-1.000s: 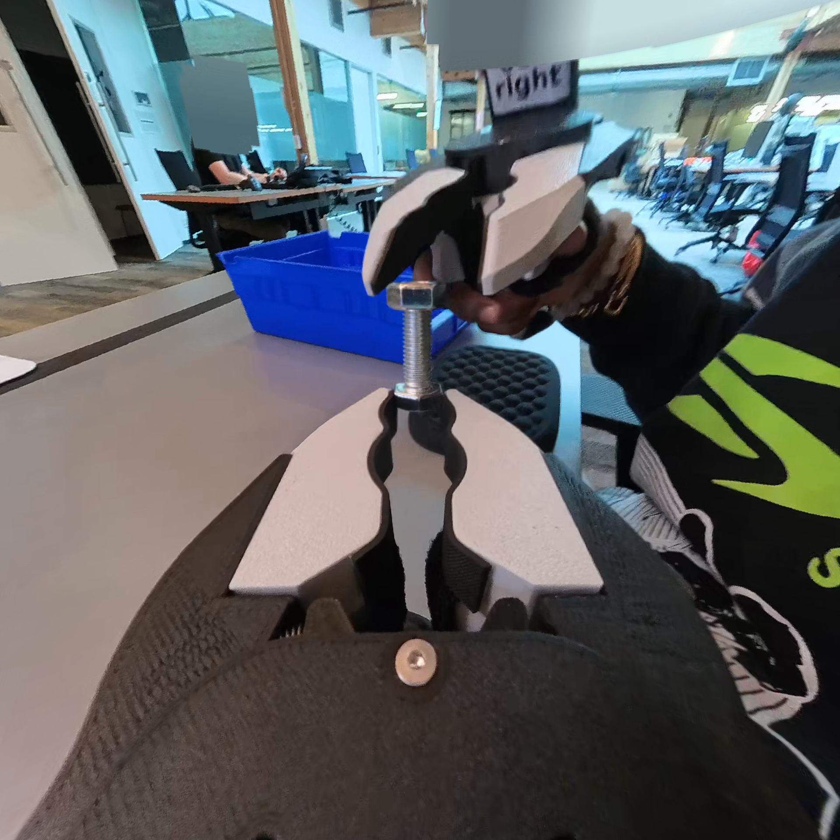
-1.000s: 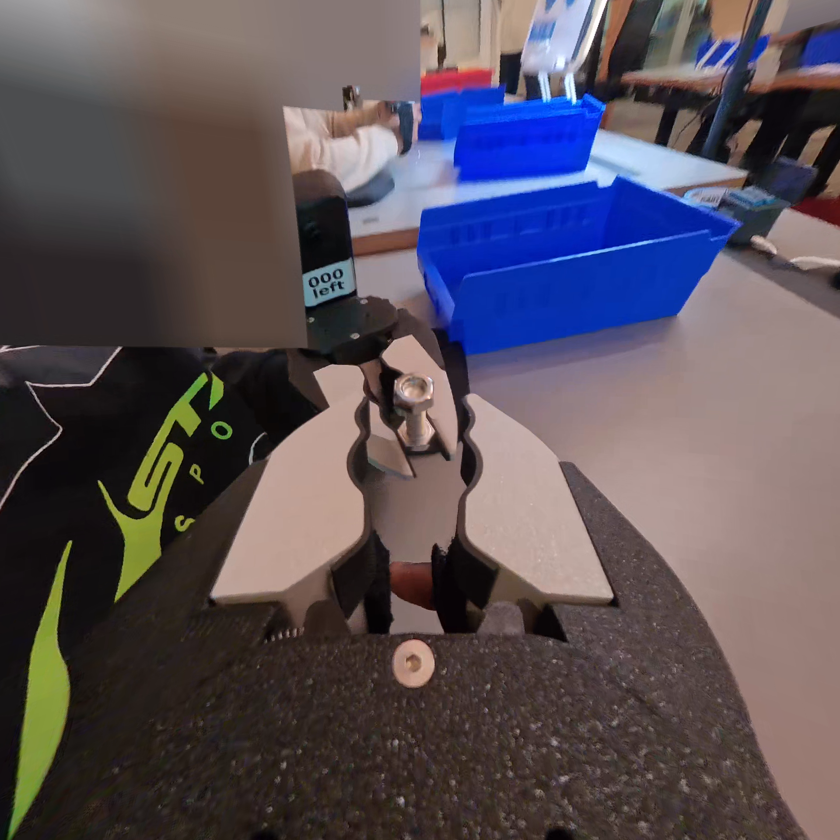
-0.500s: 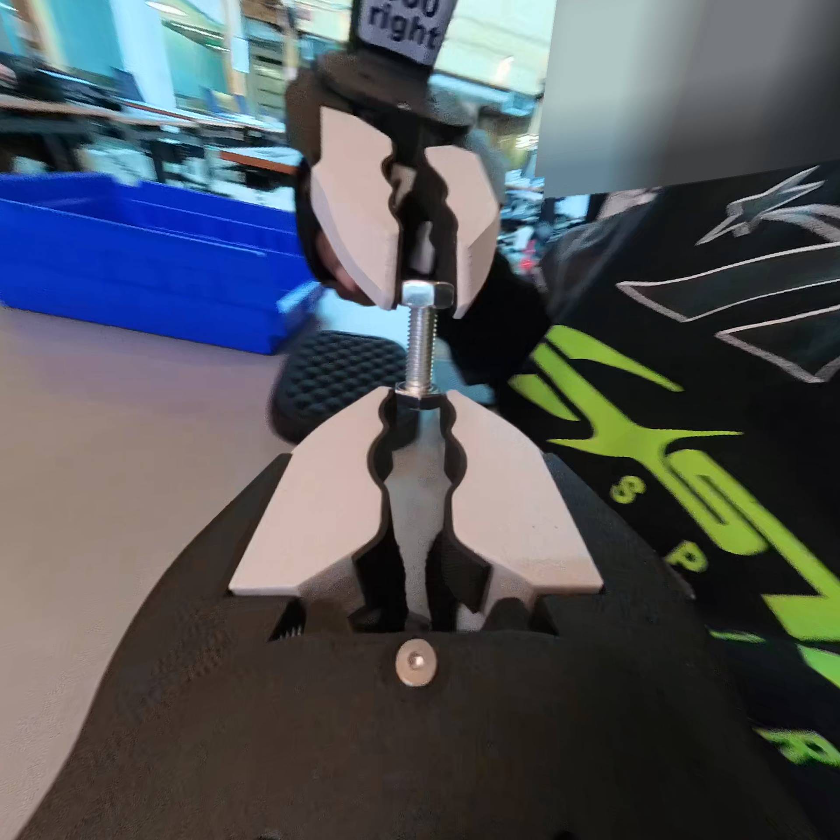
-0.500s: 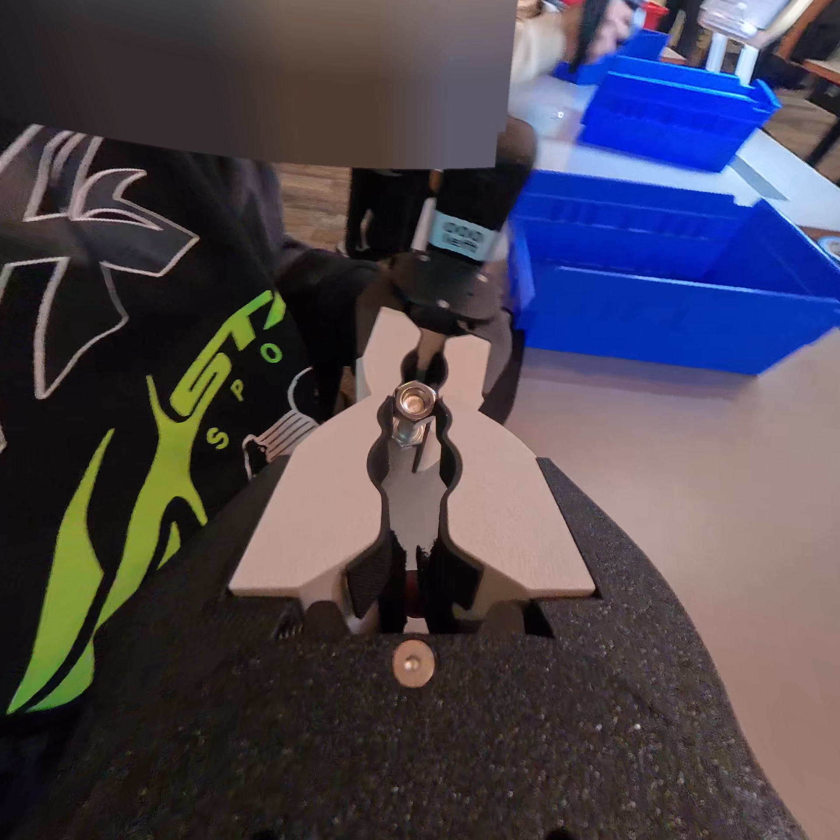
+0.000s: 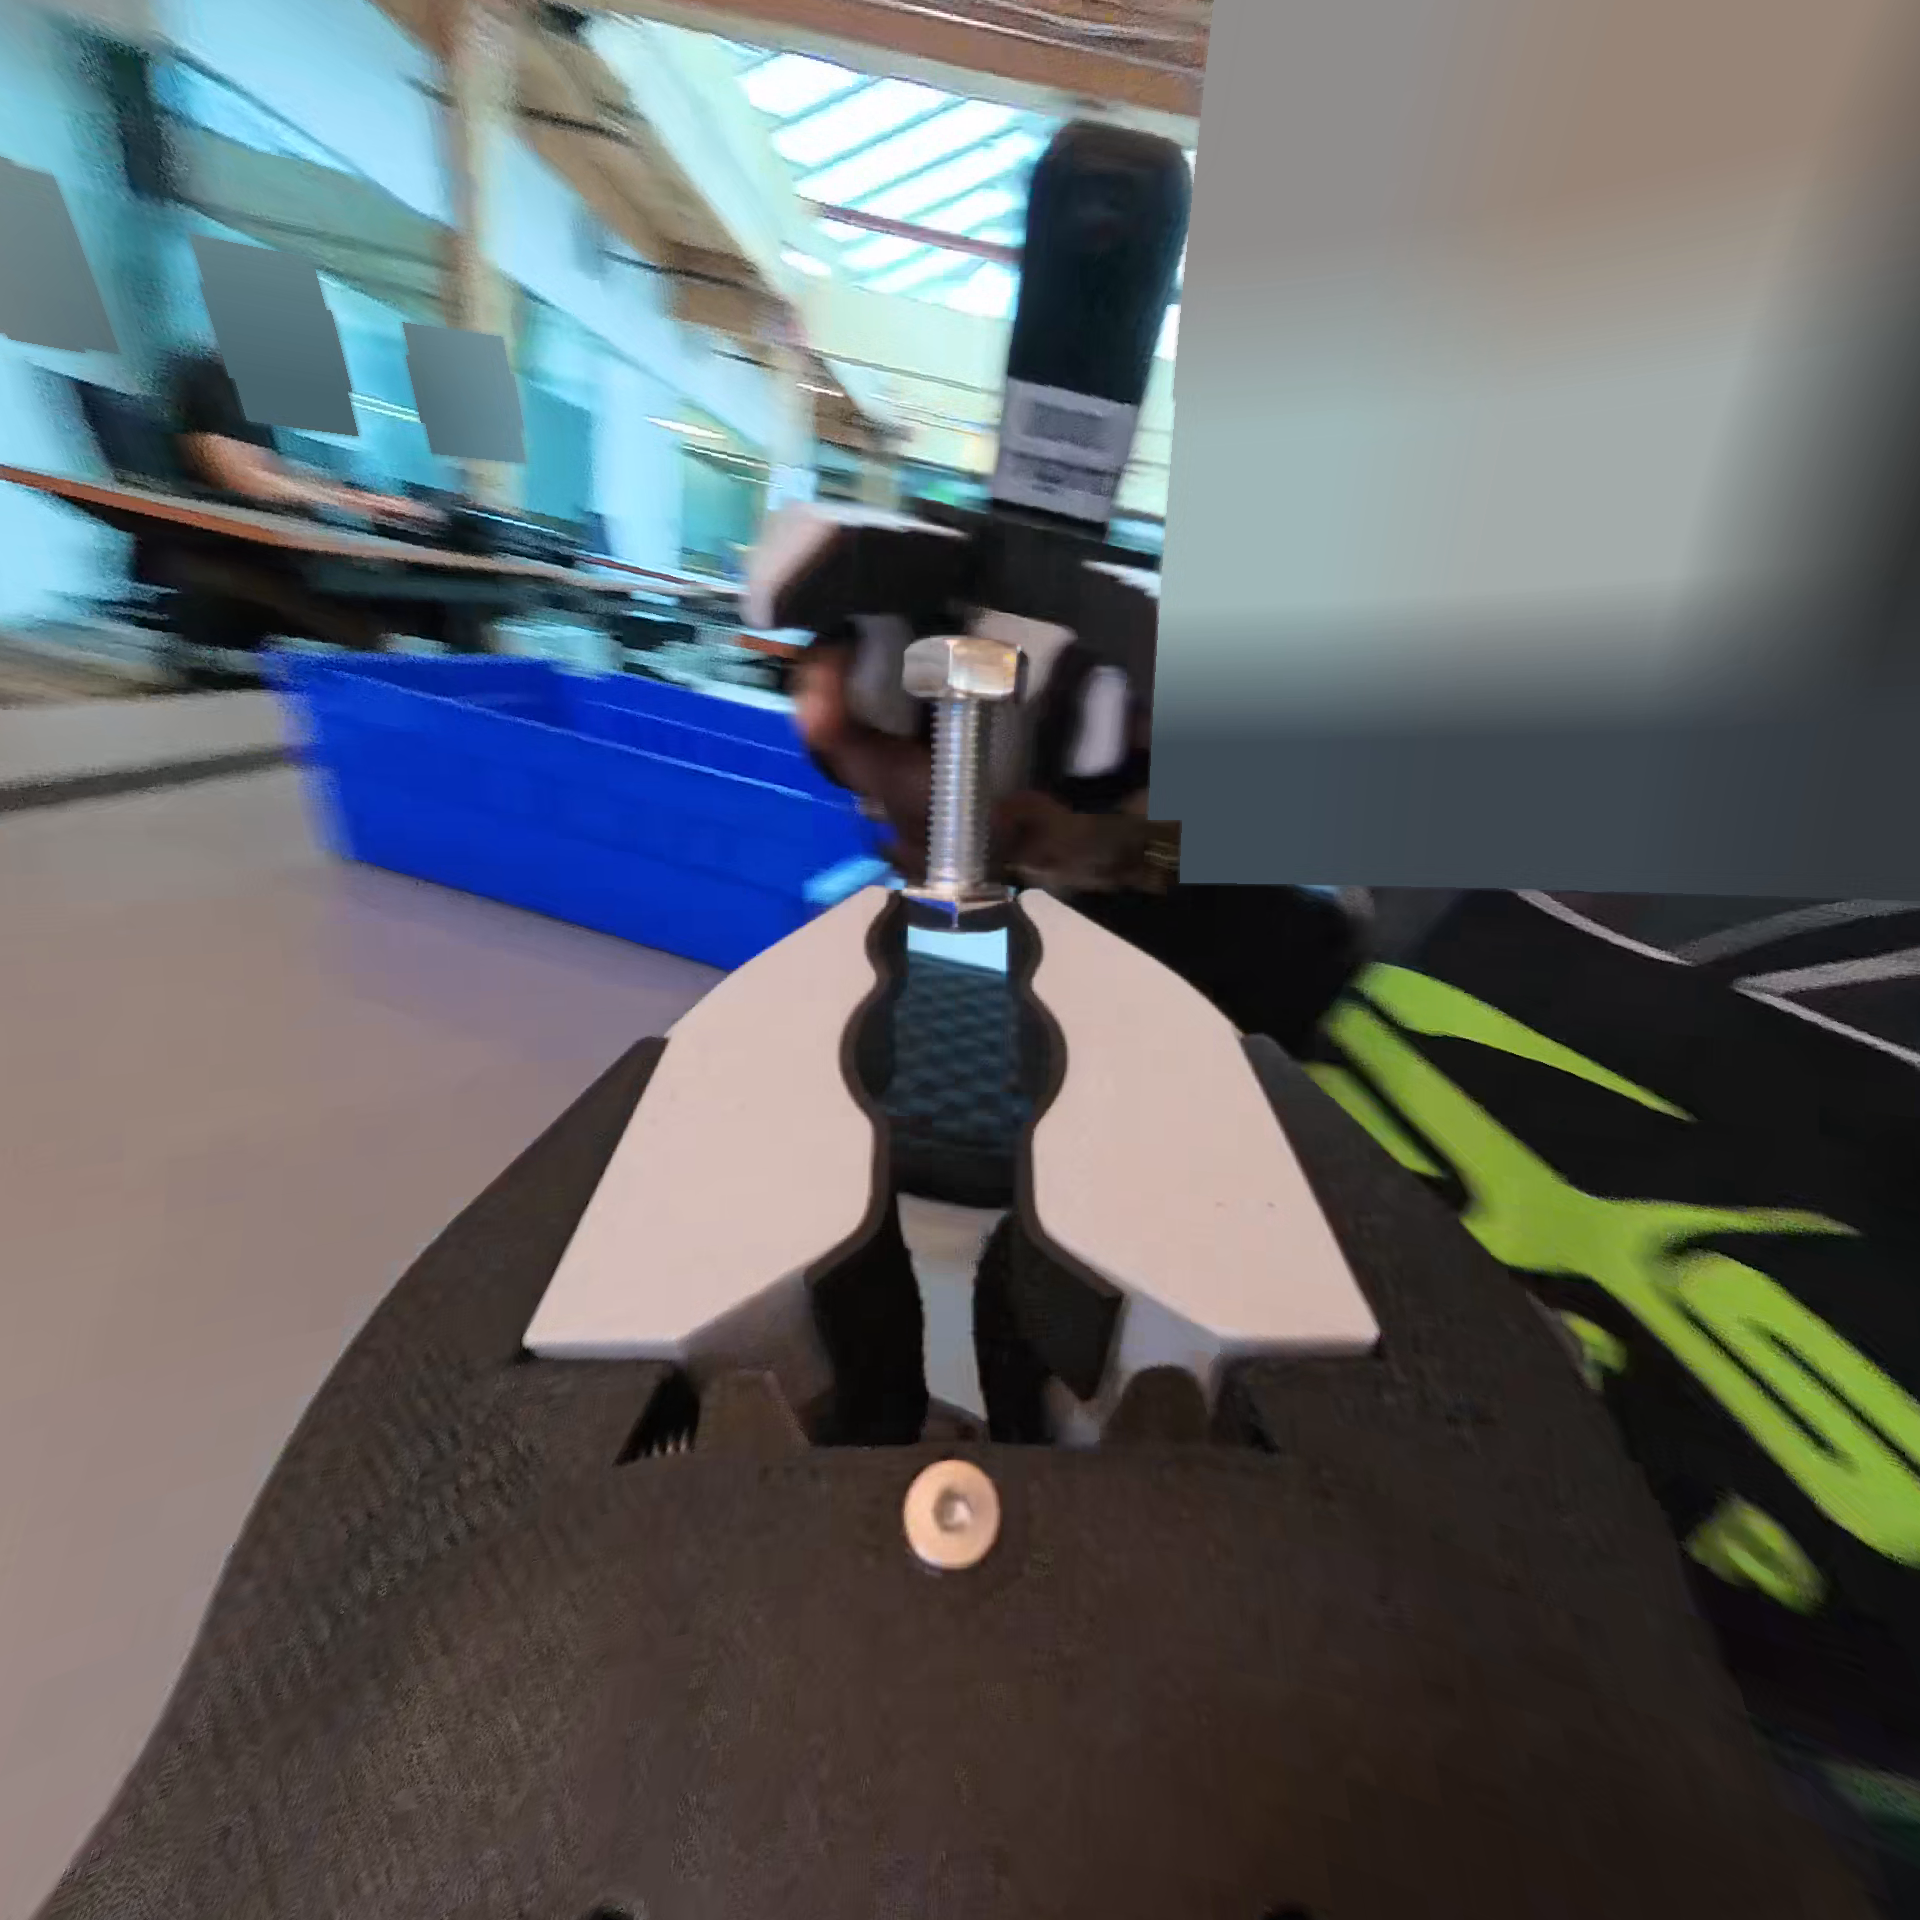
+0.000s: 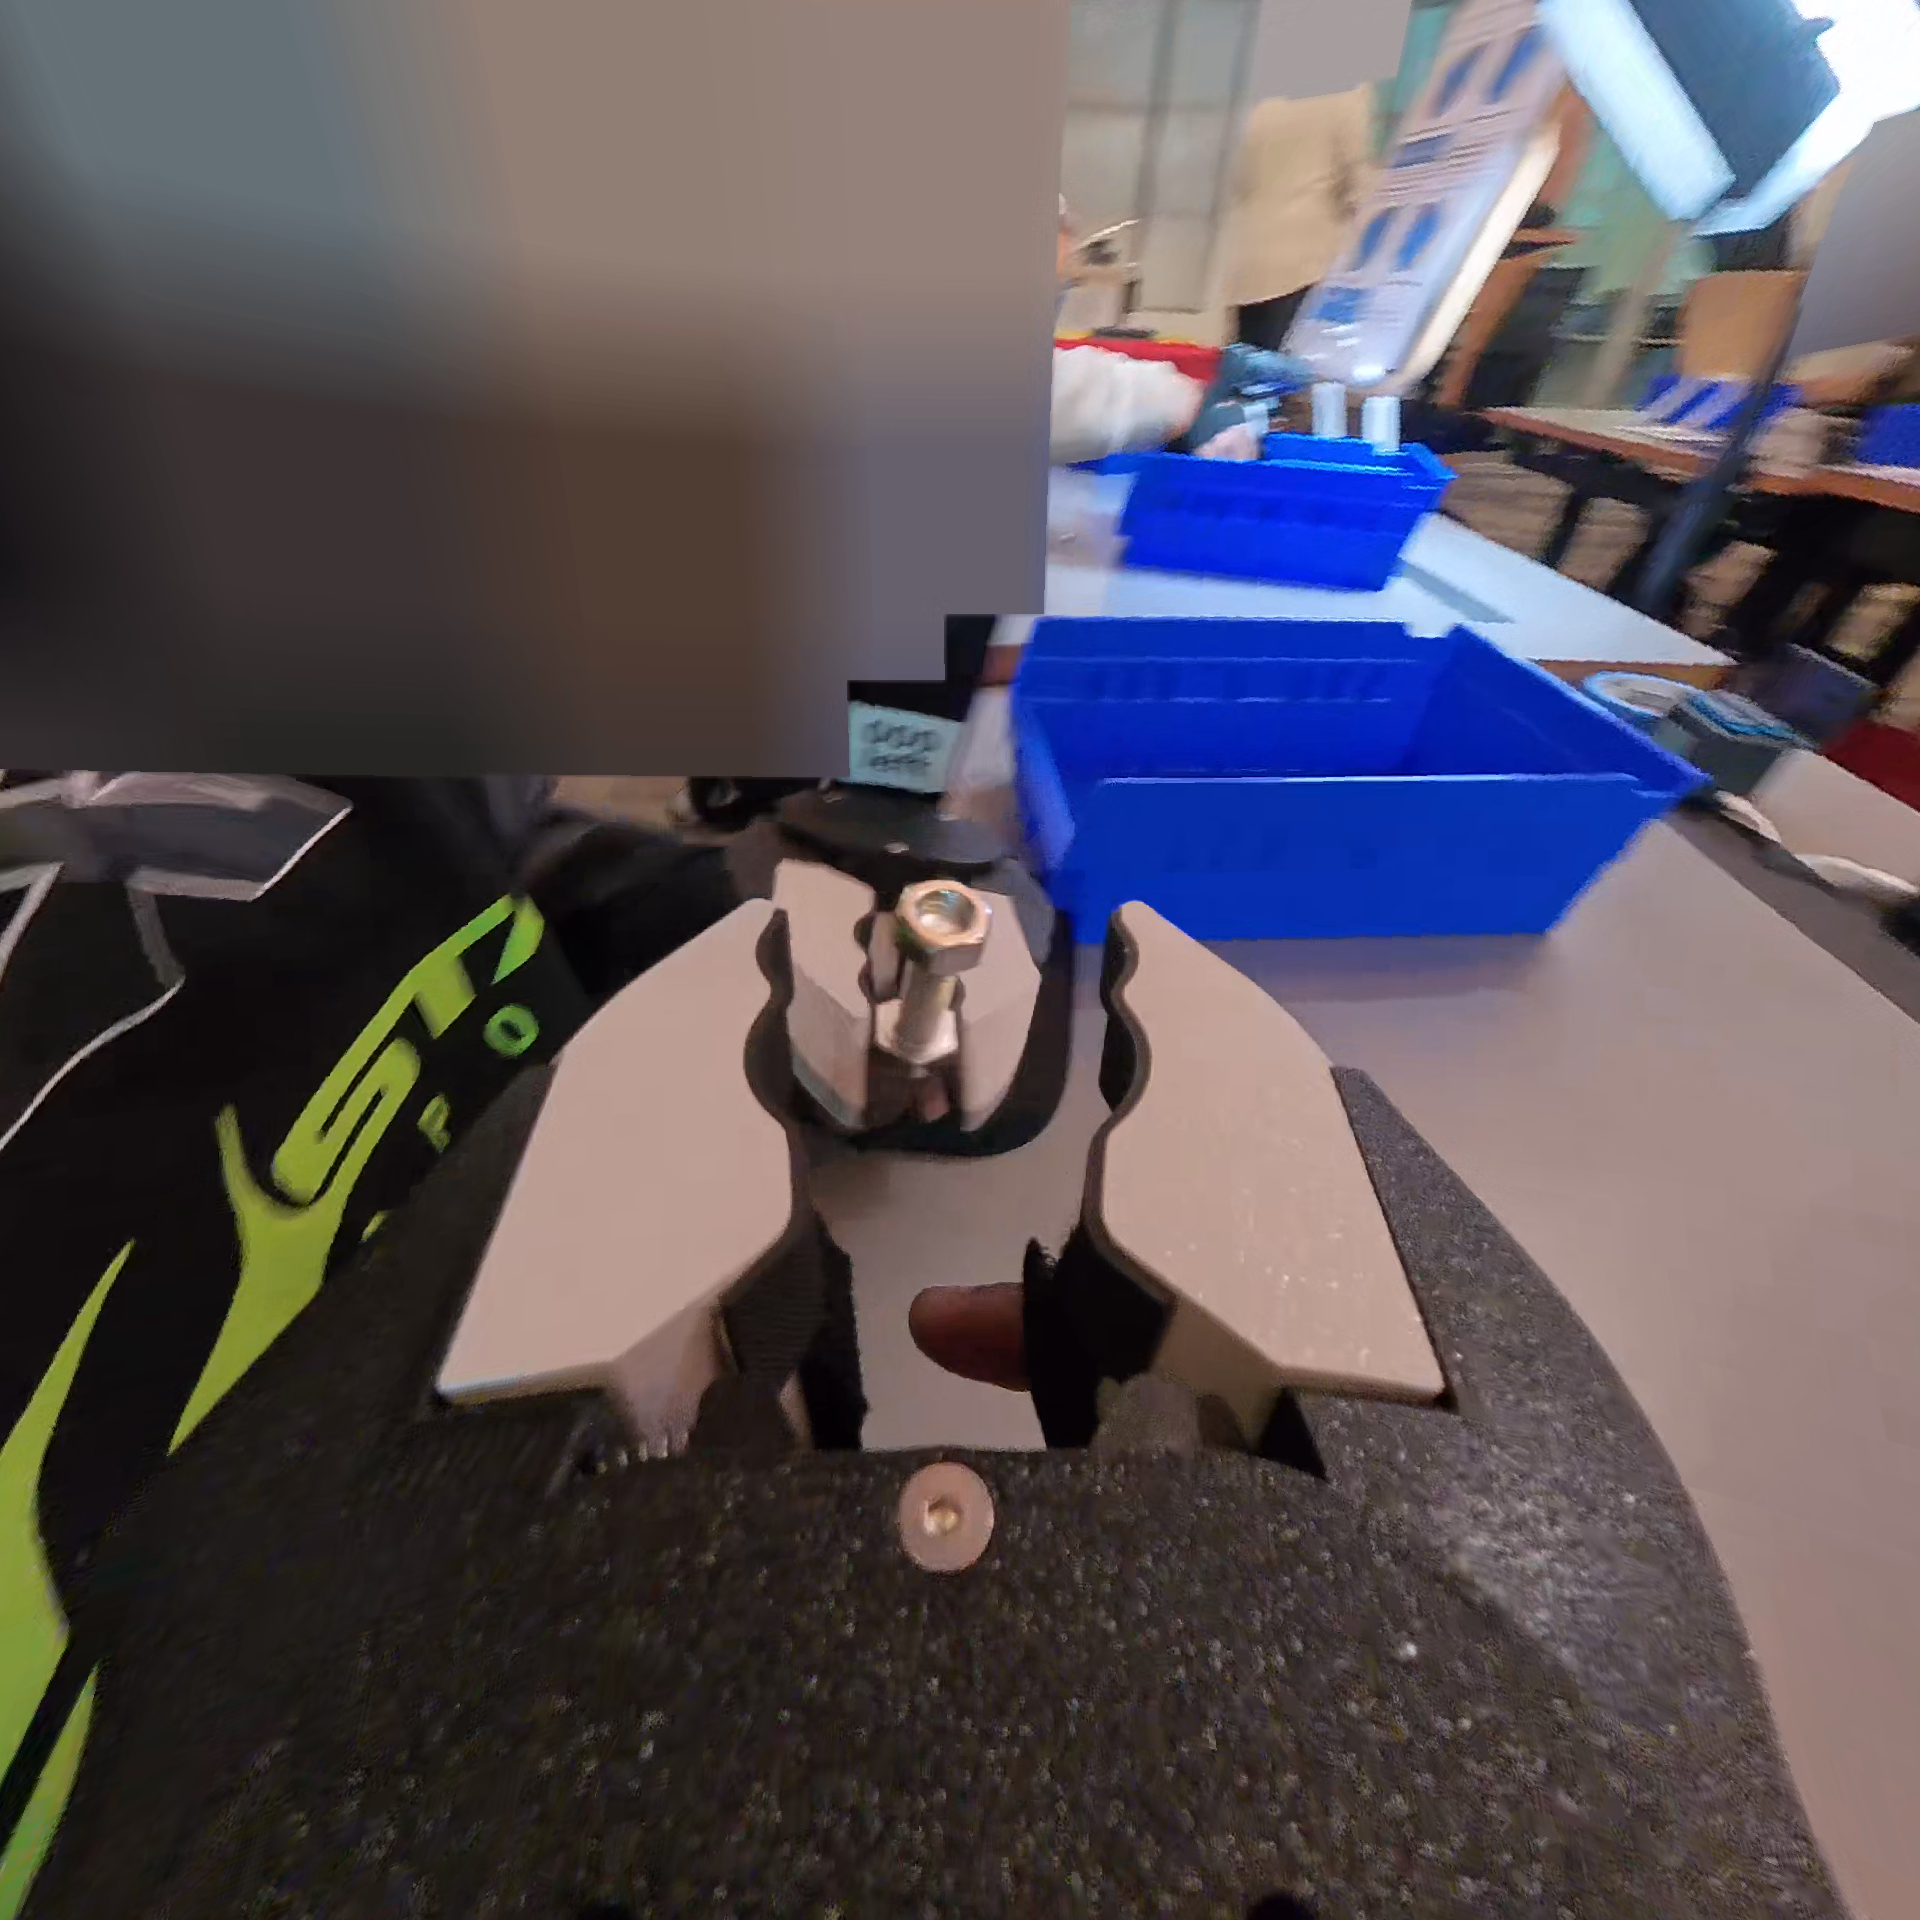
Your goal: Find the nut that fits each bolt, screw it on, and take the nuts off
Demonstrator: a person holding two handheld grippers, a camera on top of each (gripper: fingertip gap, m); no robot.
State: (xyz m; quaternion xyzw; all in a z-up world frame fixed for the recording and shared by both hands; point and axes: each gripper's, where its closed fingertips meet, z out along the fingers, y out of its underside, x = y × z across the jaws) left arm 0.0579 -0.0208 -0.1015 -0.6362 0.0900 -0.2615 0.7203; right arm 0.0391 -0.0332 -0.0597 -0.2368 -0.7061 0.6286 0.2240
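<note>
Left claw upright gripping nut, right claw spread

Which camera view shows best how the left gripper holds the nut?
The left wrist view: the left gripper is shut on the nut, with the bolt standing above. The right wrist view shows mostly the bolt head, and the nut only partly.

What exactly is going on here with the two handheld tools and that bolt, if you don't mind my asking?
A person is working a silver bolt with a pair of handheld tongs above a grey table. The left tongs are clamped on the nut at the bolt's lower end, holding the bolt upright. The right tongs stand open around the hex head, not touching it. A blue bin sits on the table behind.
</note>
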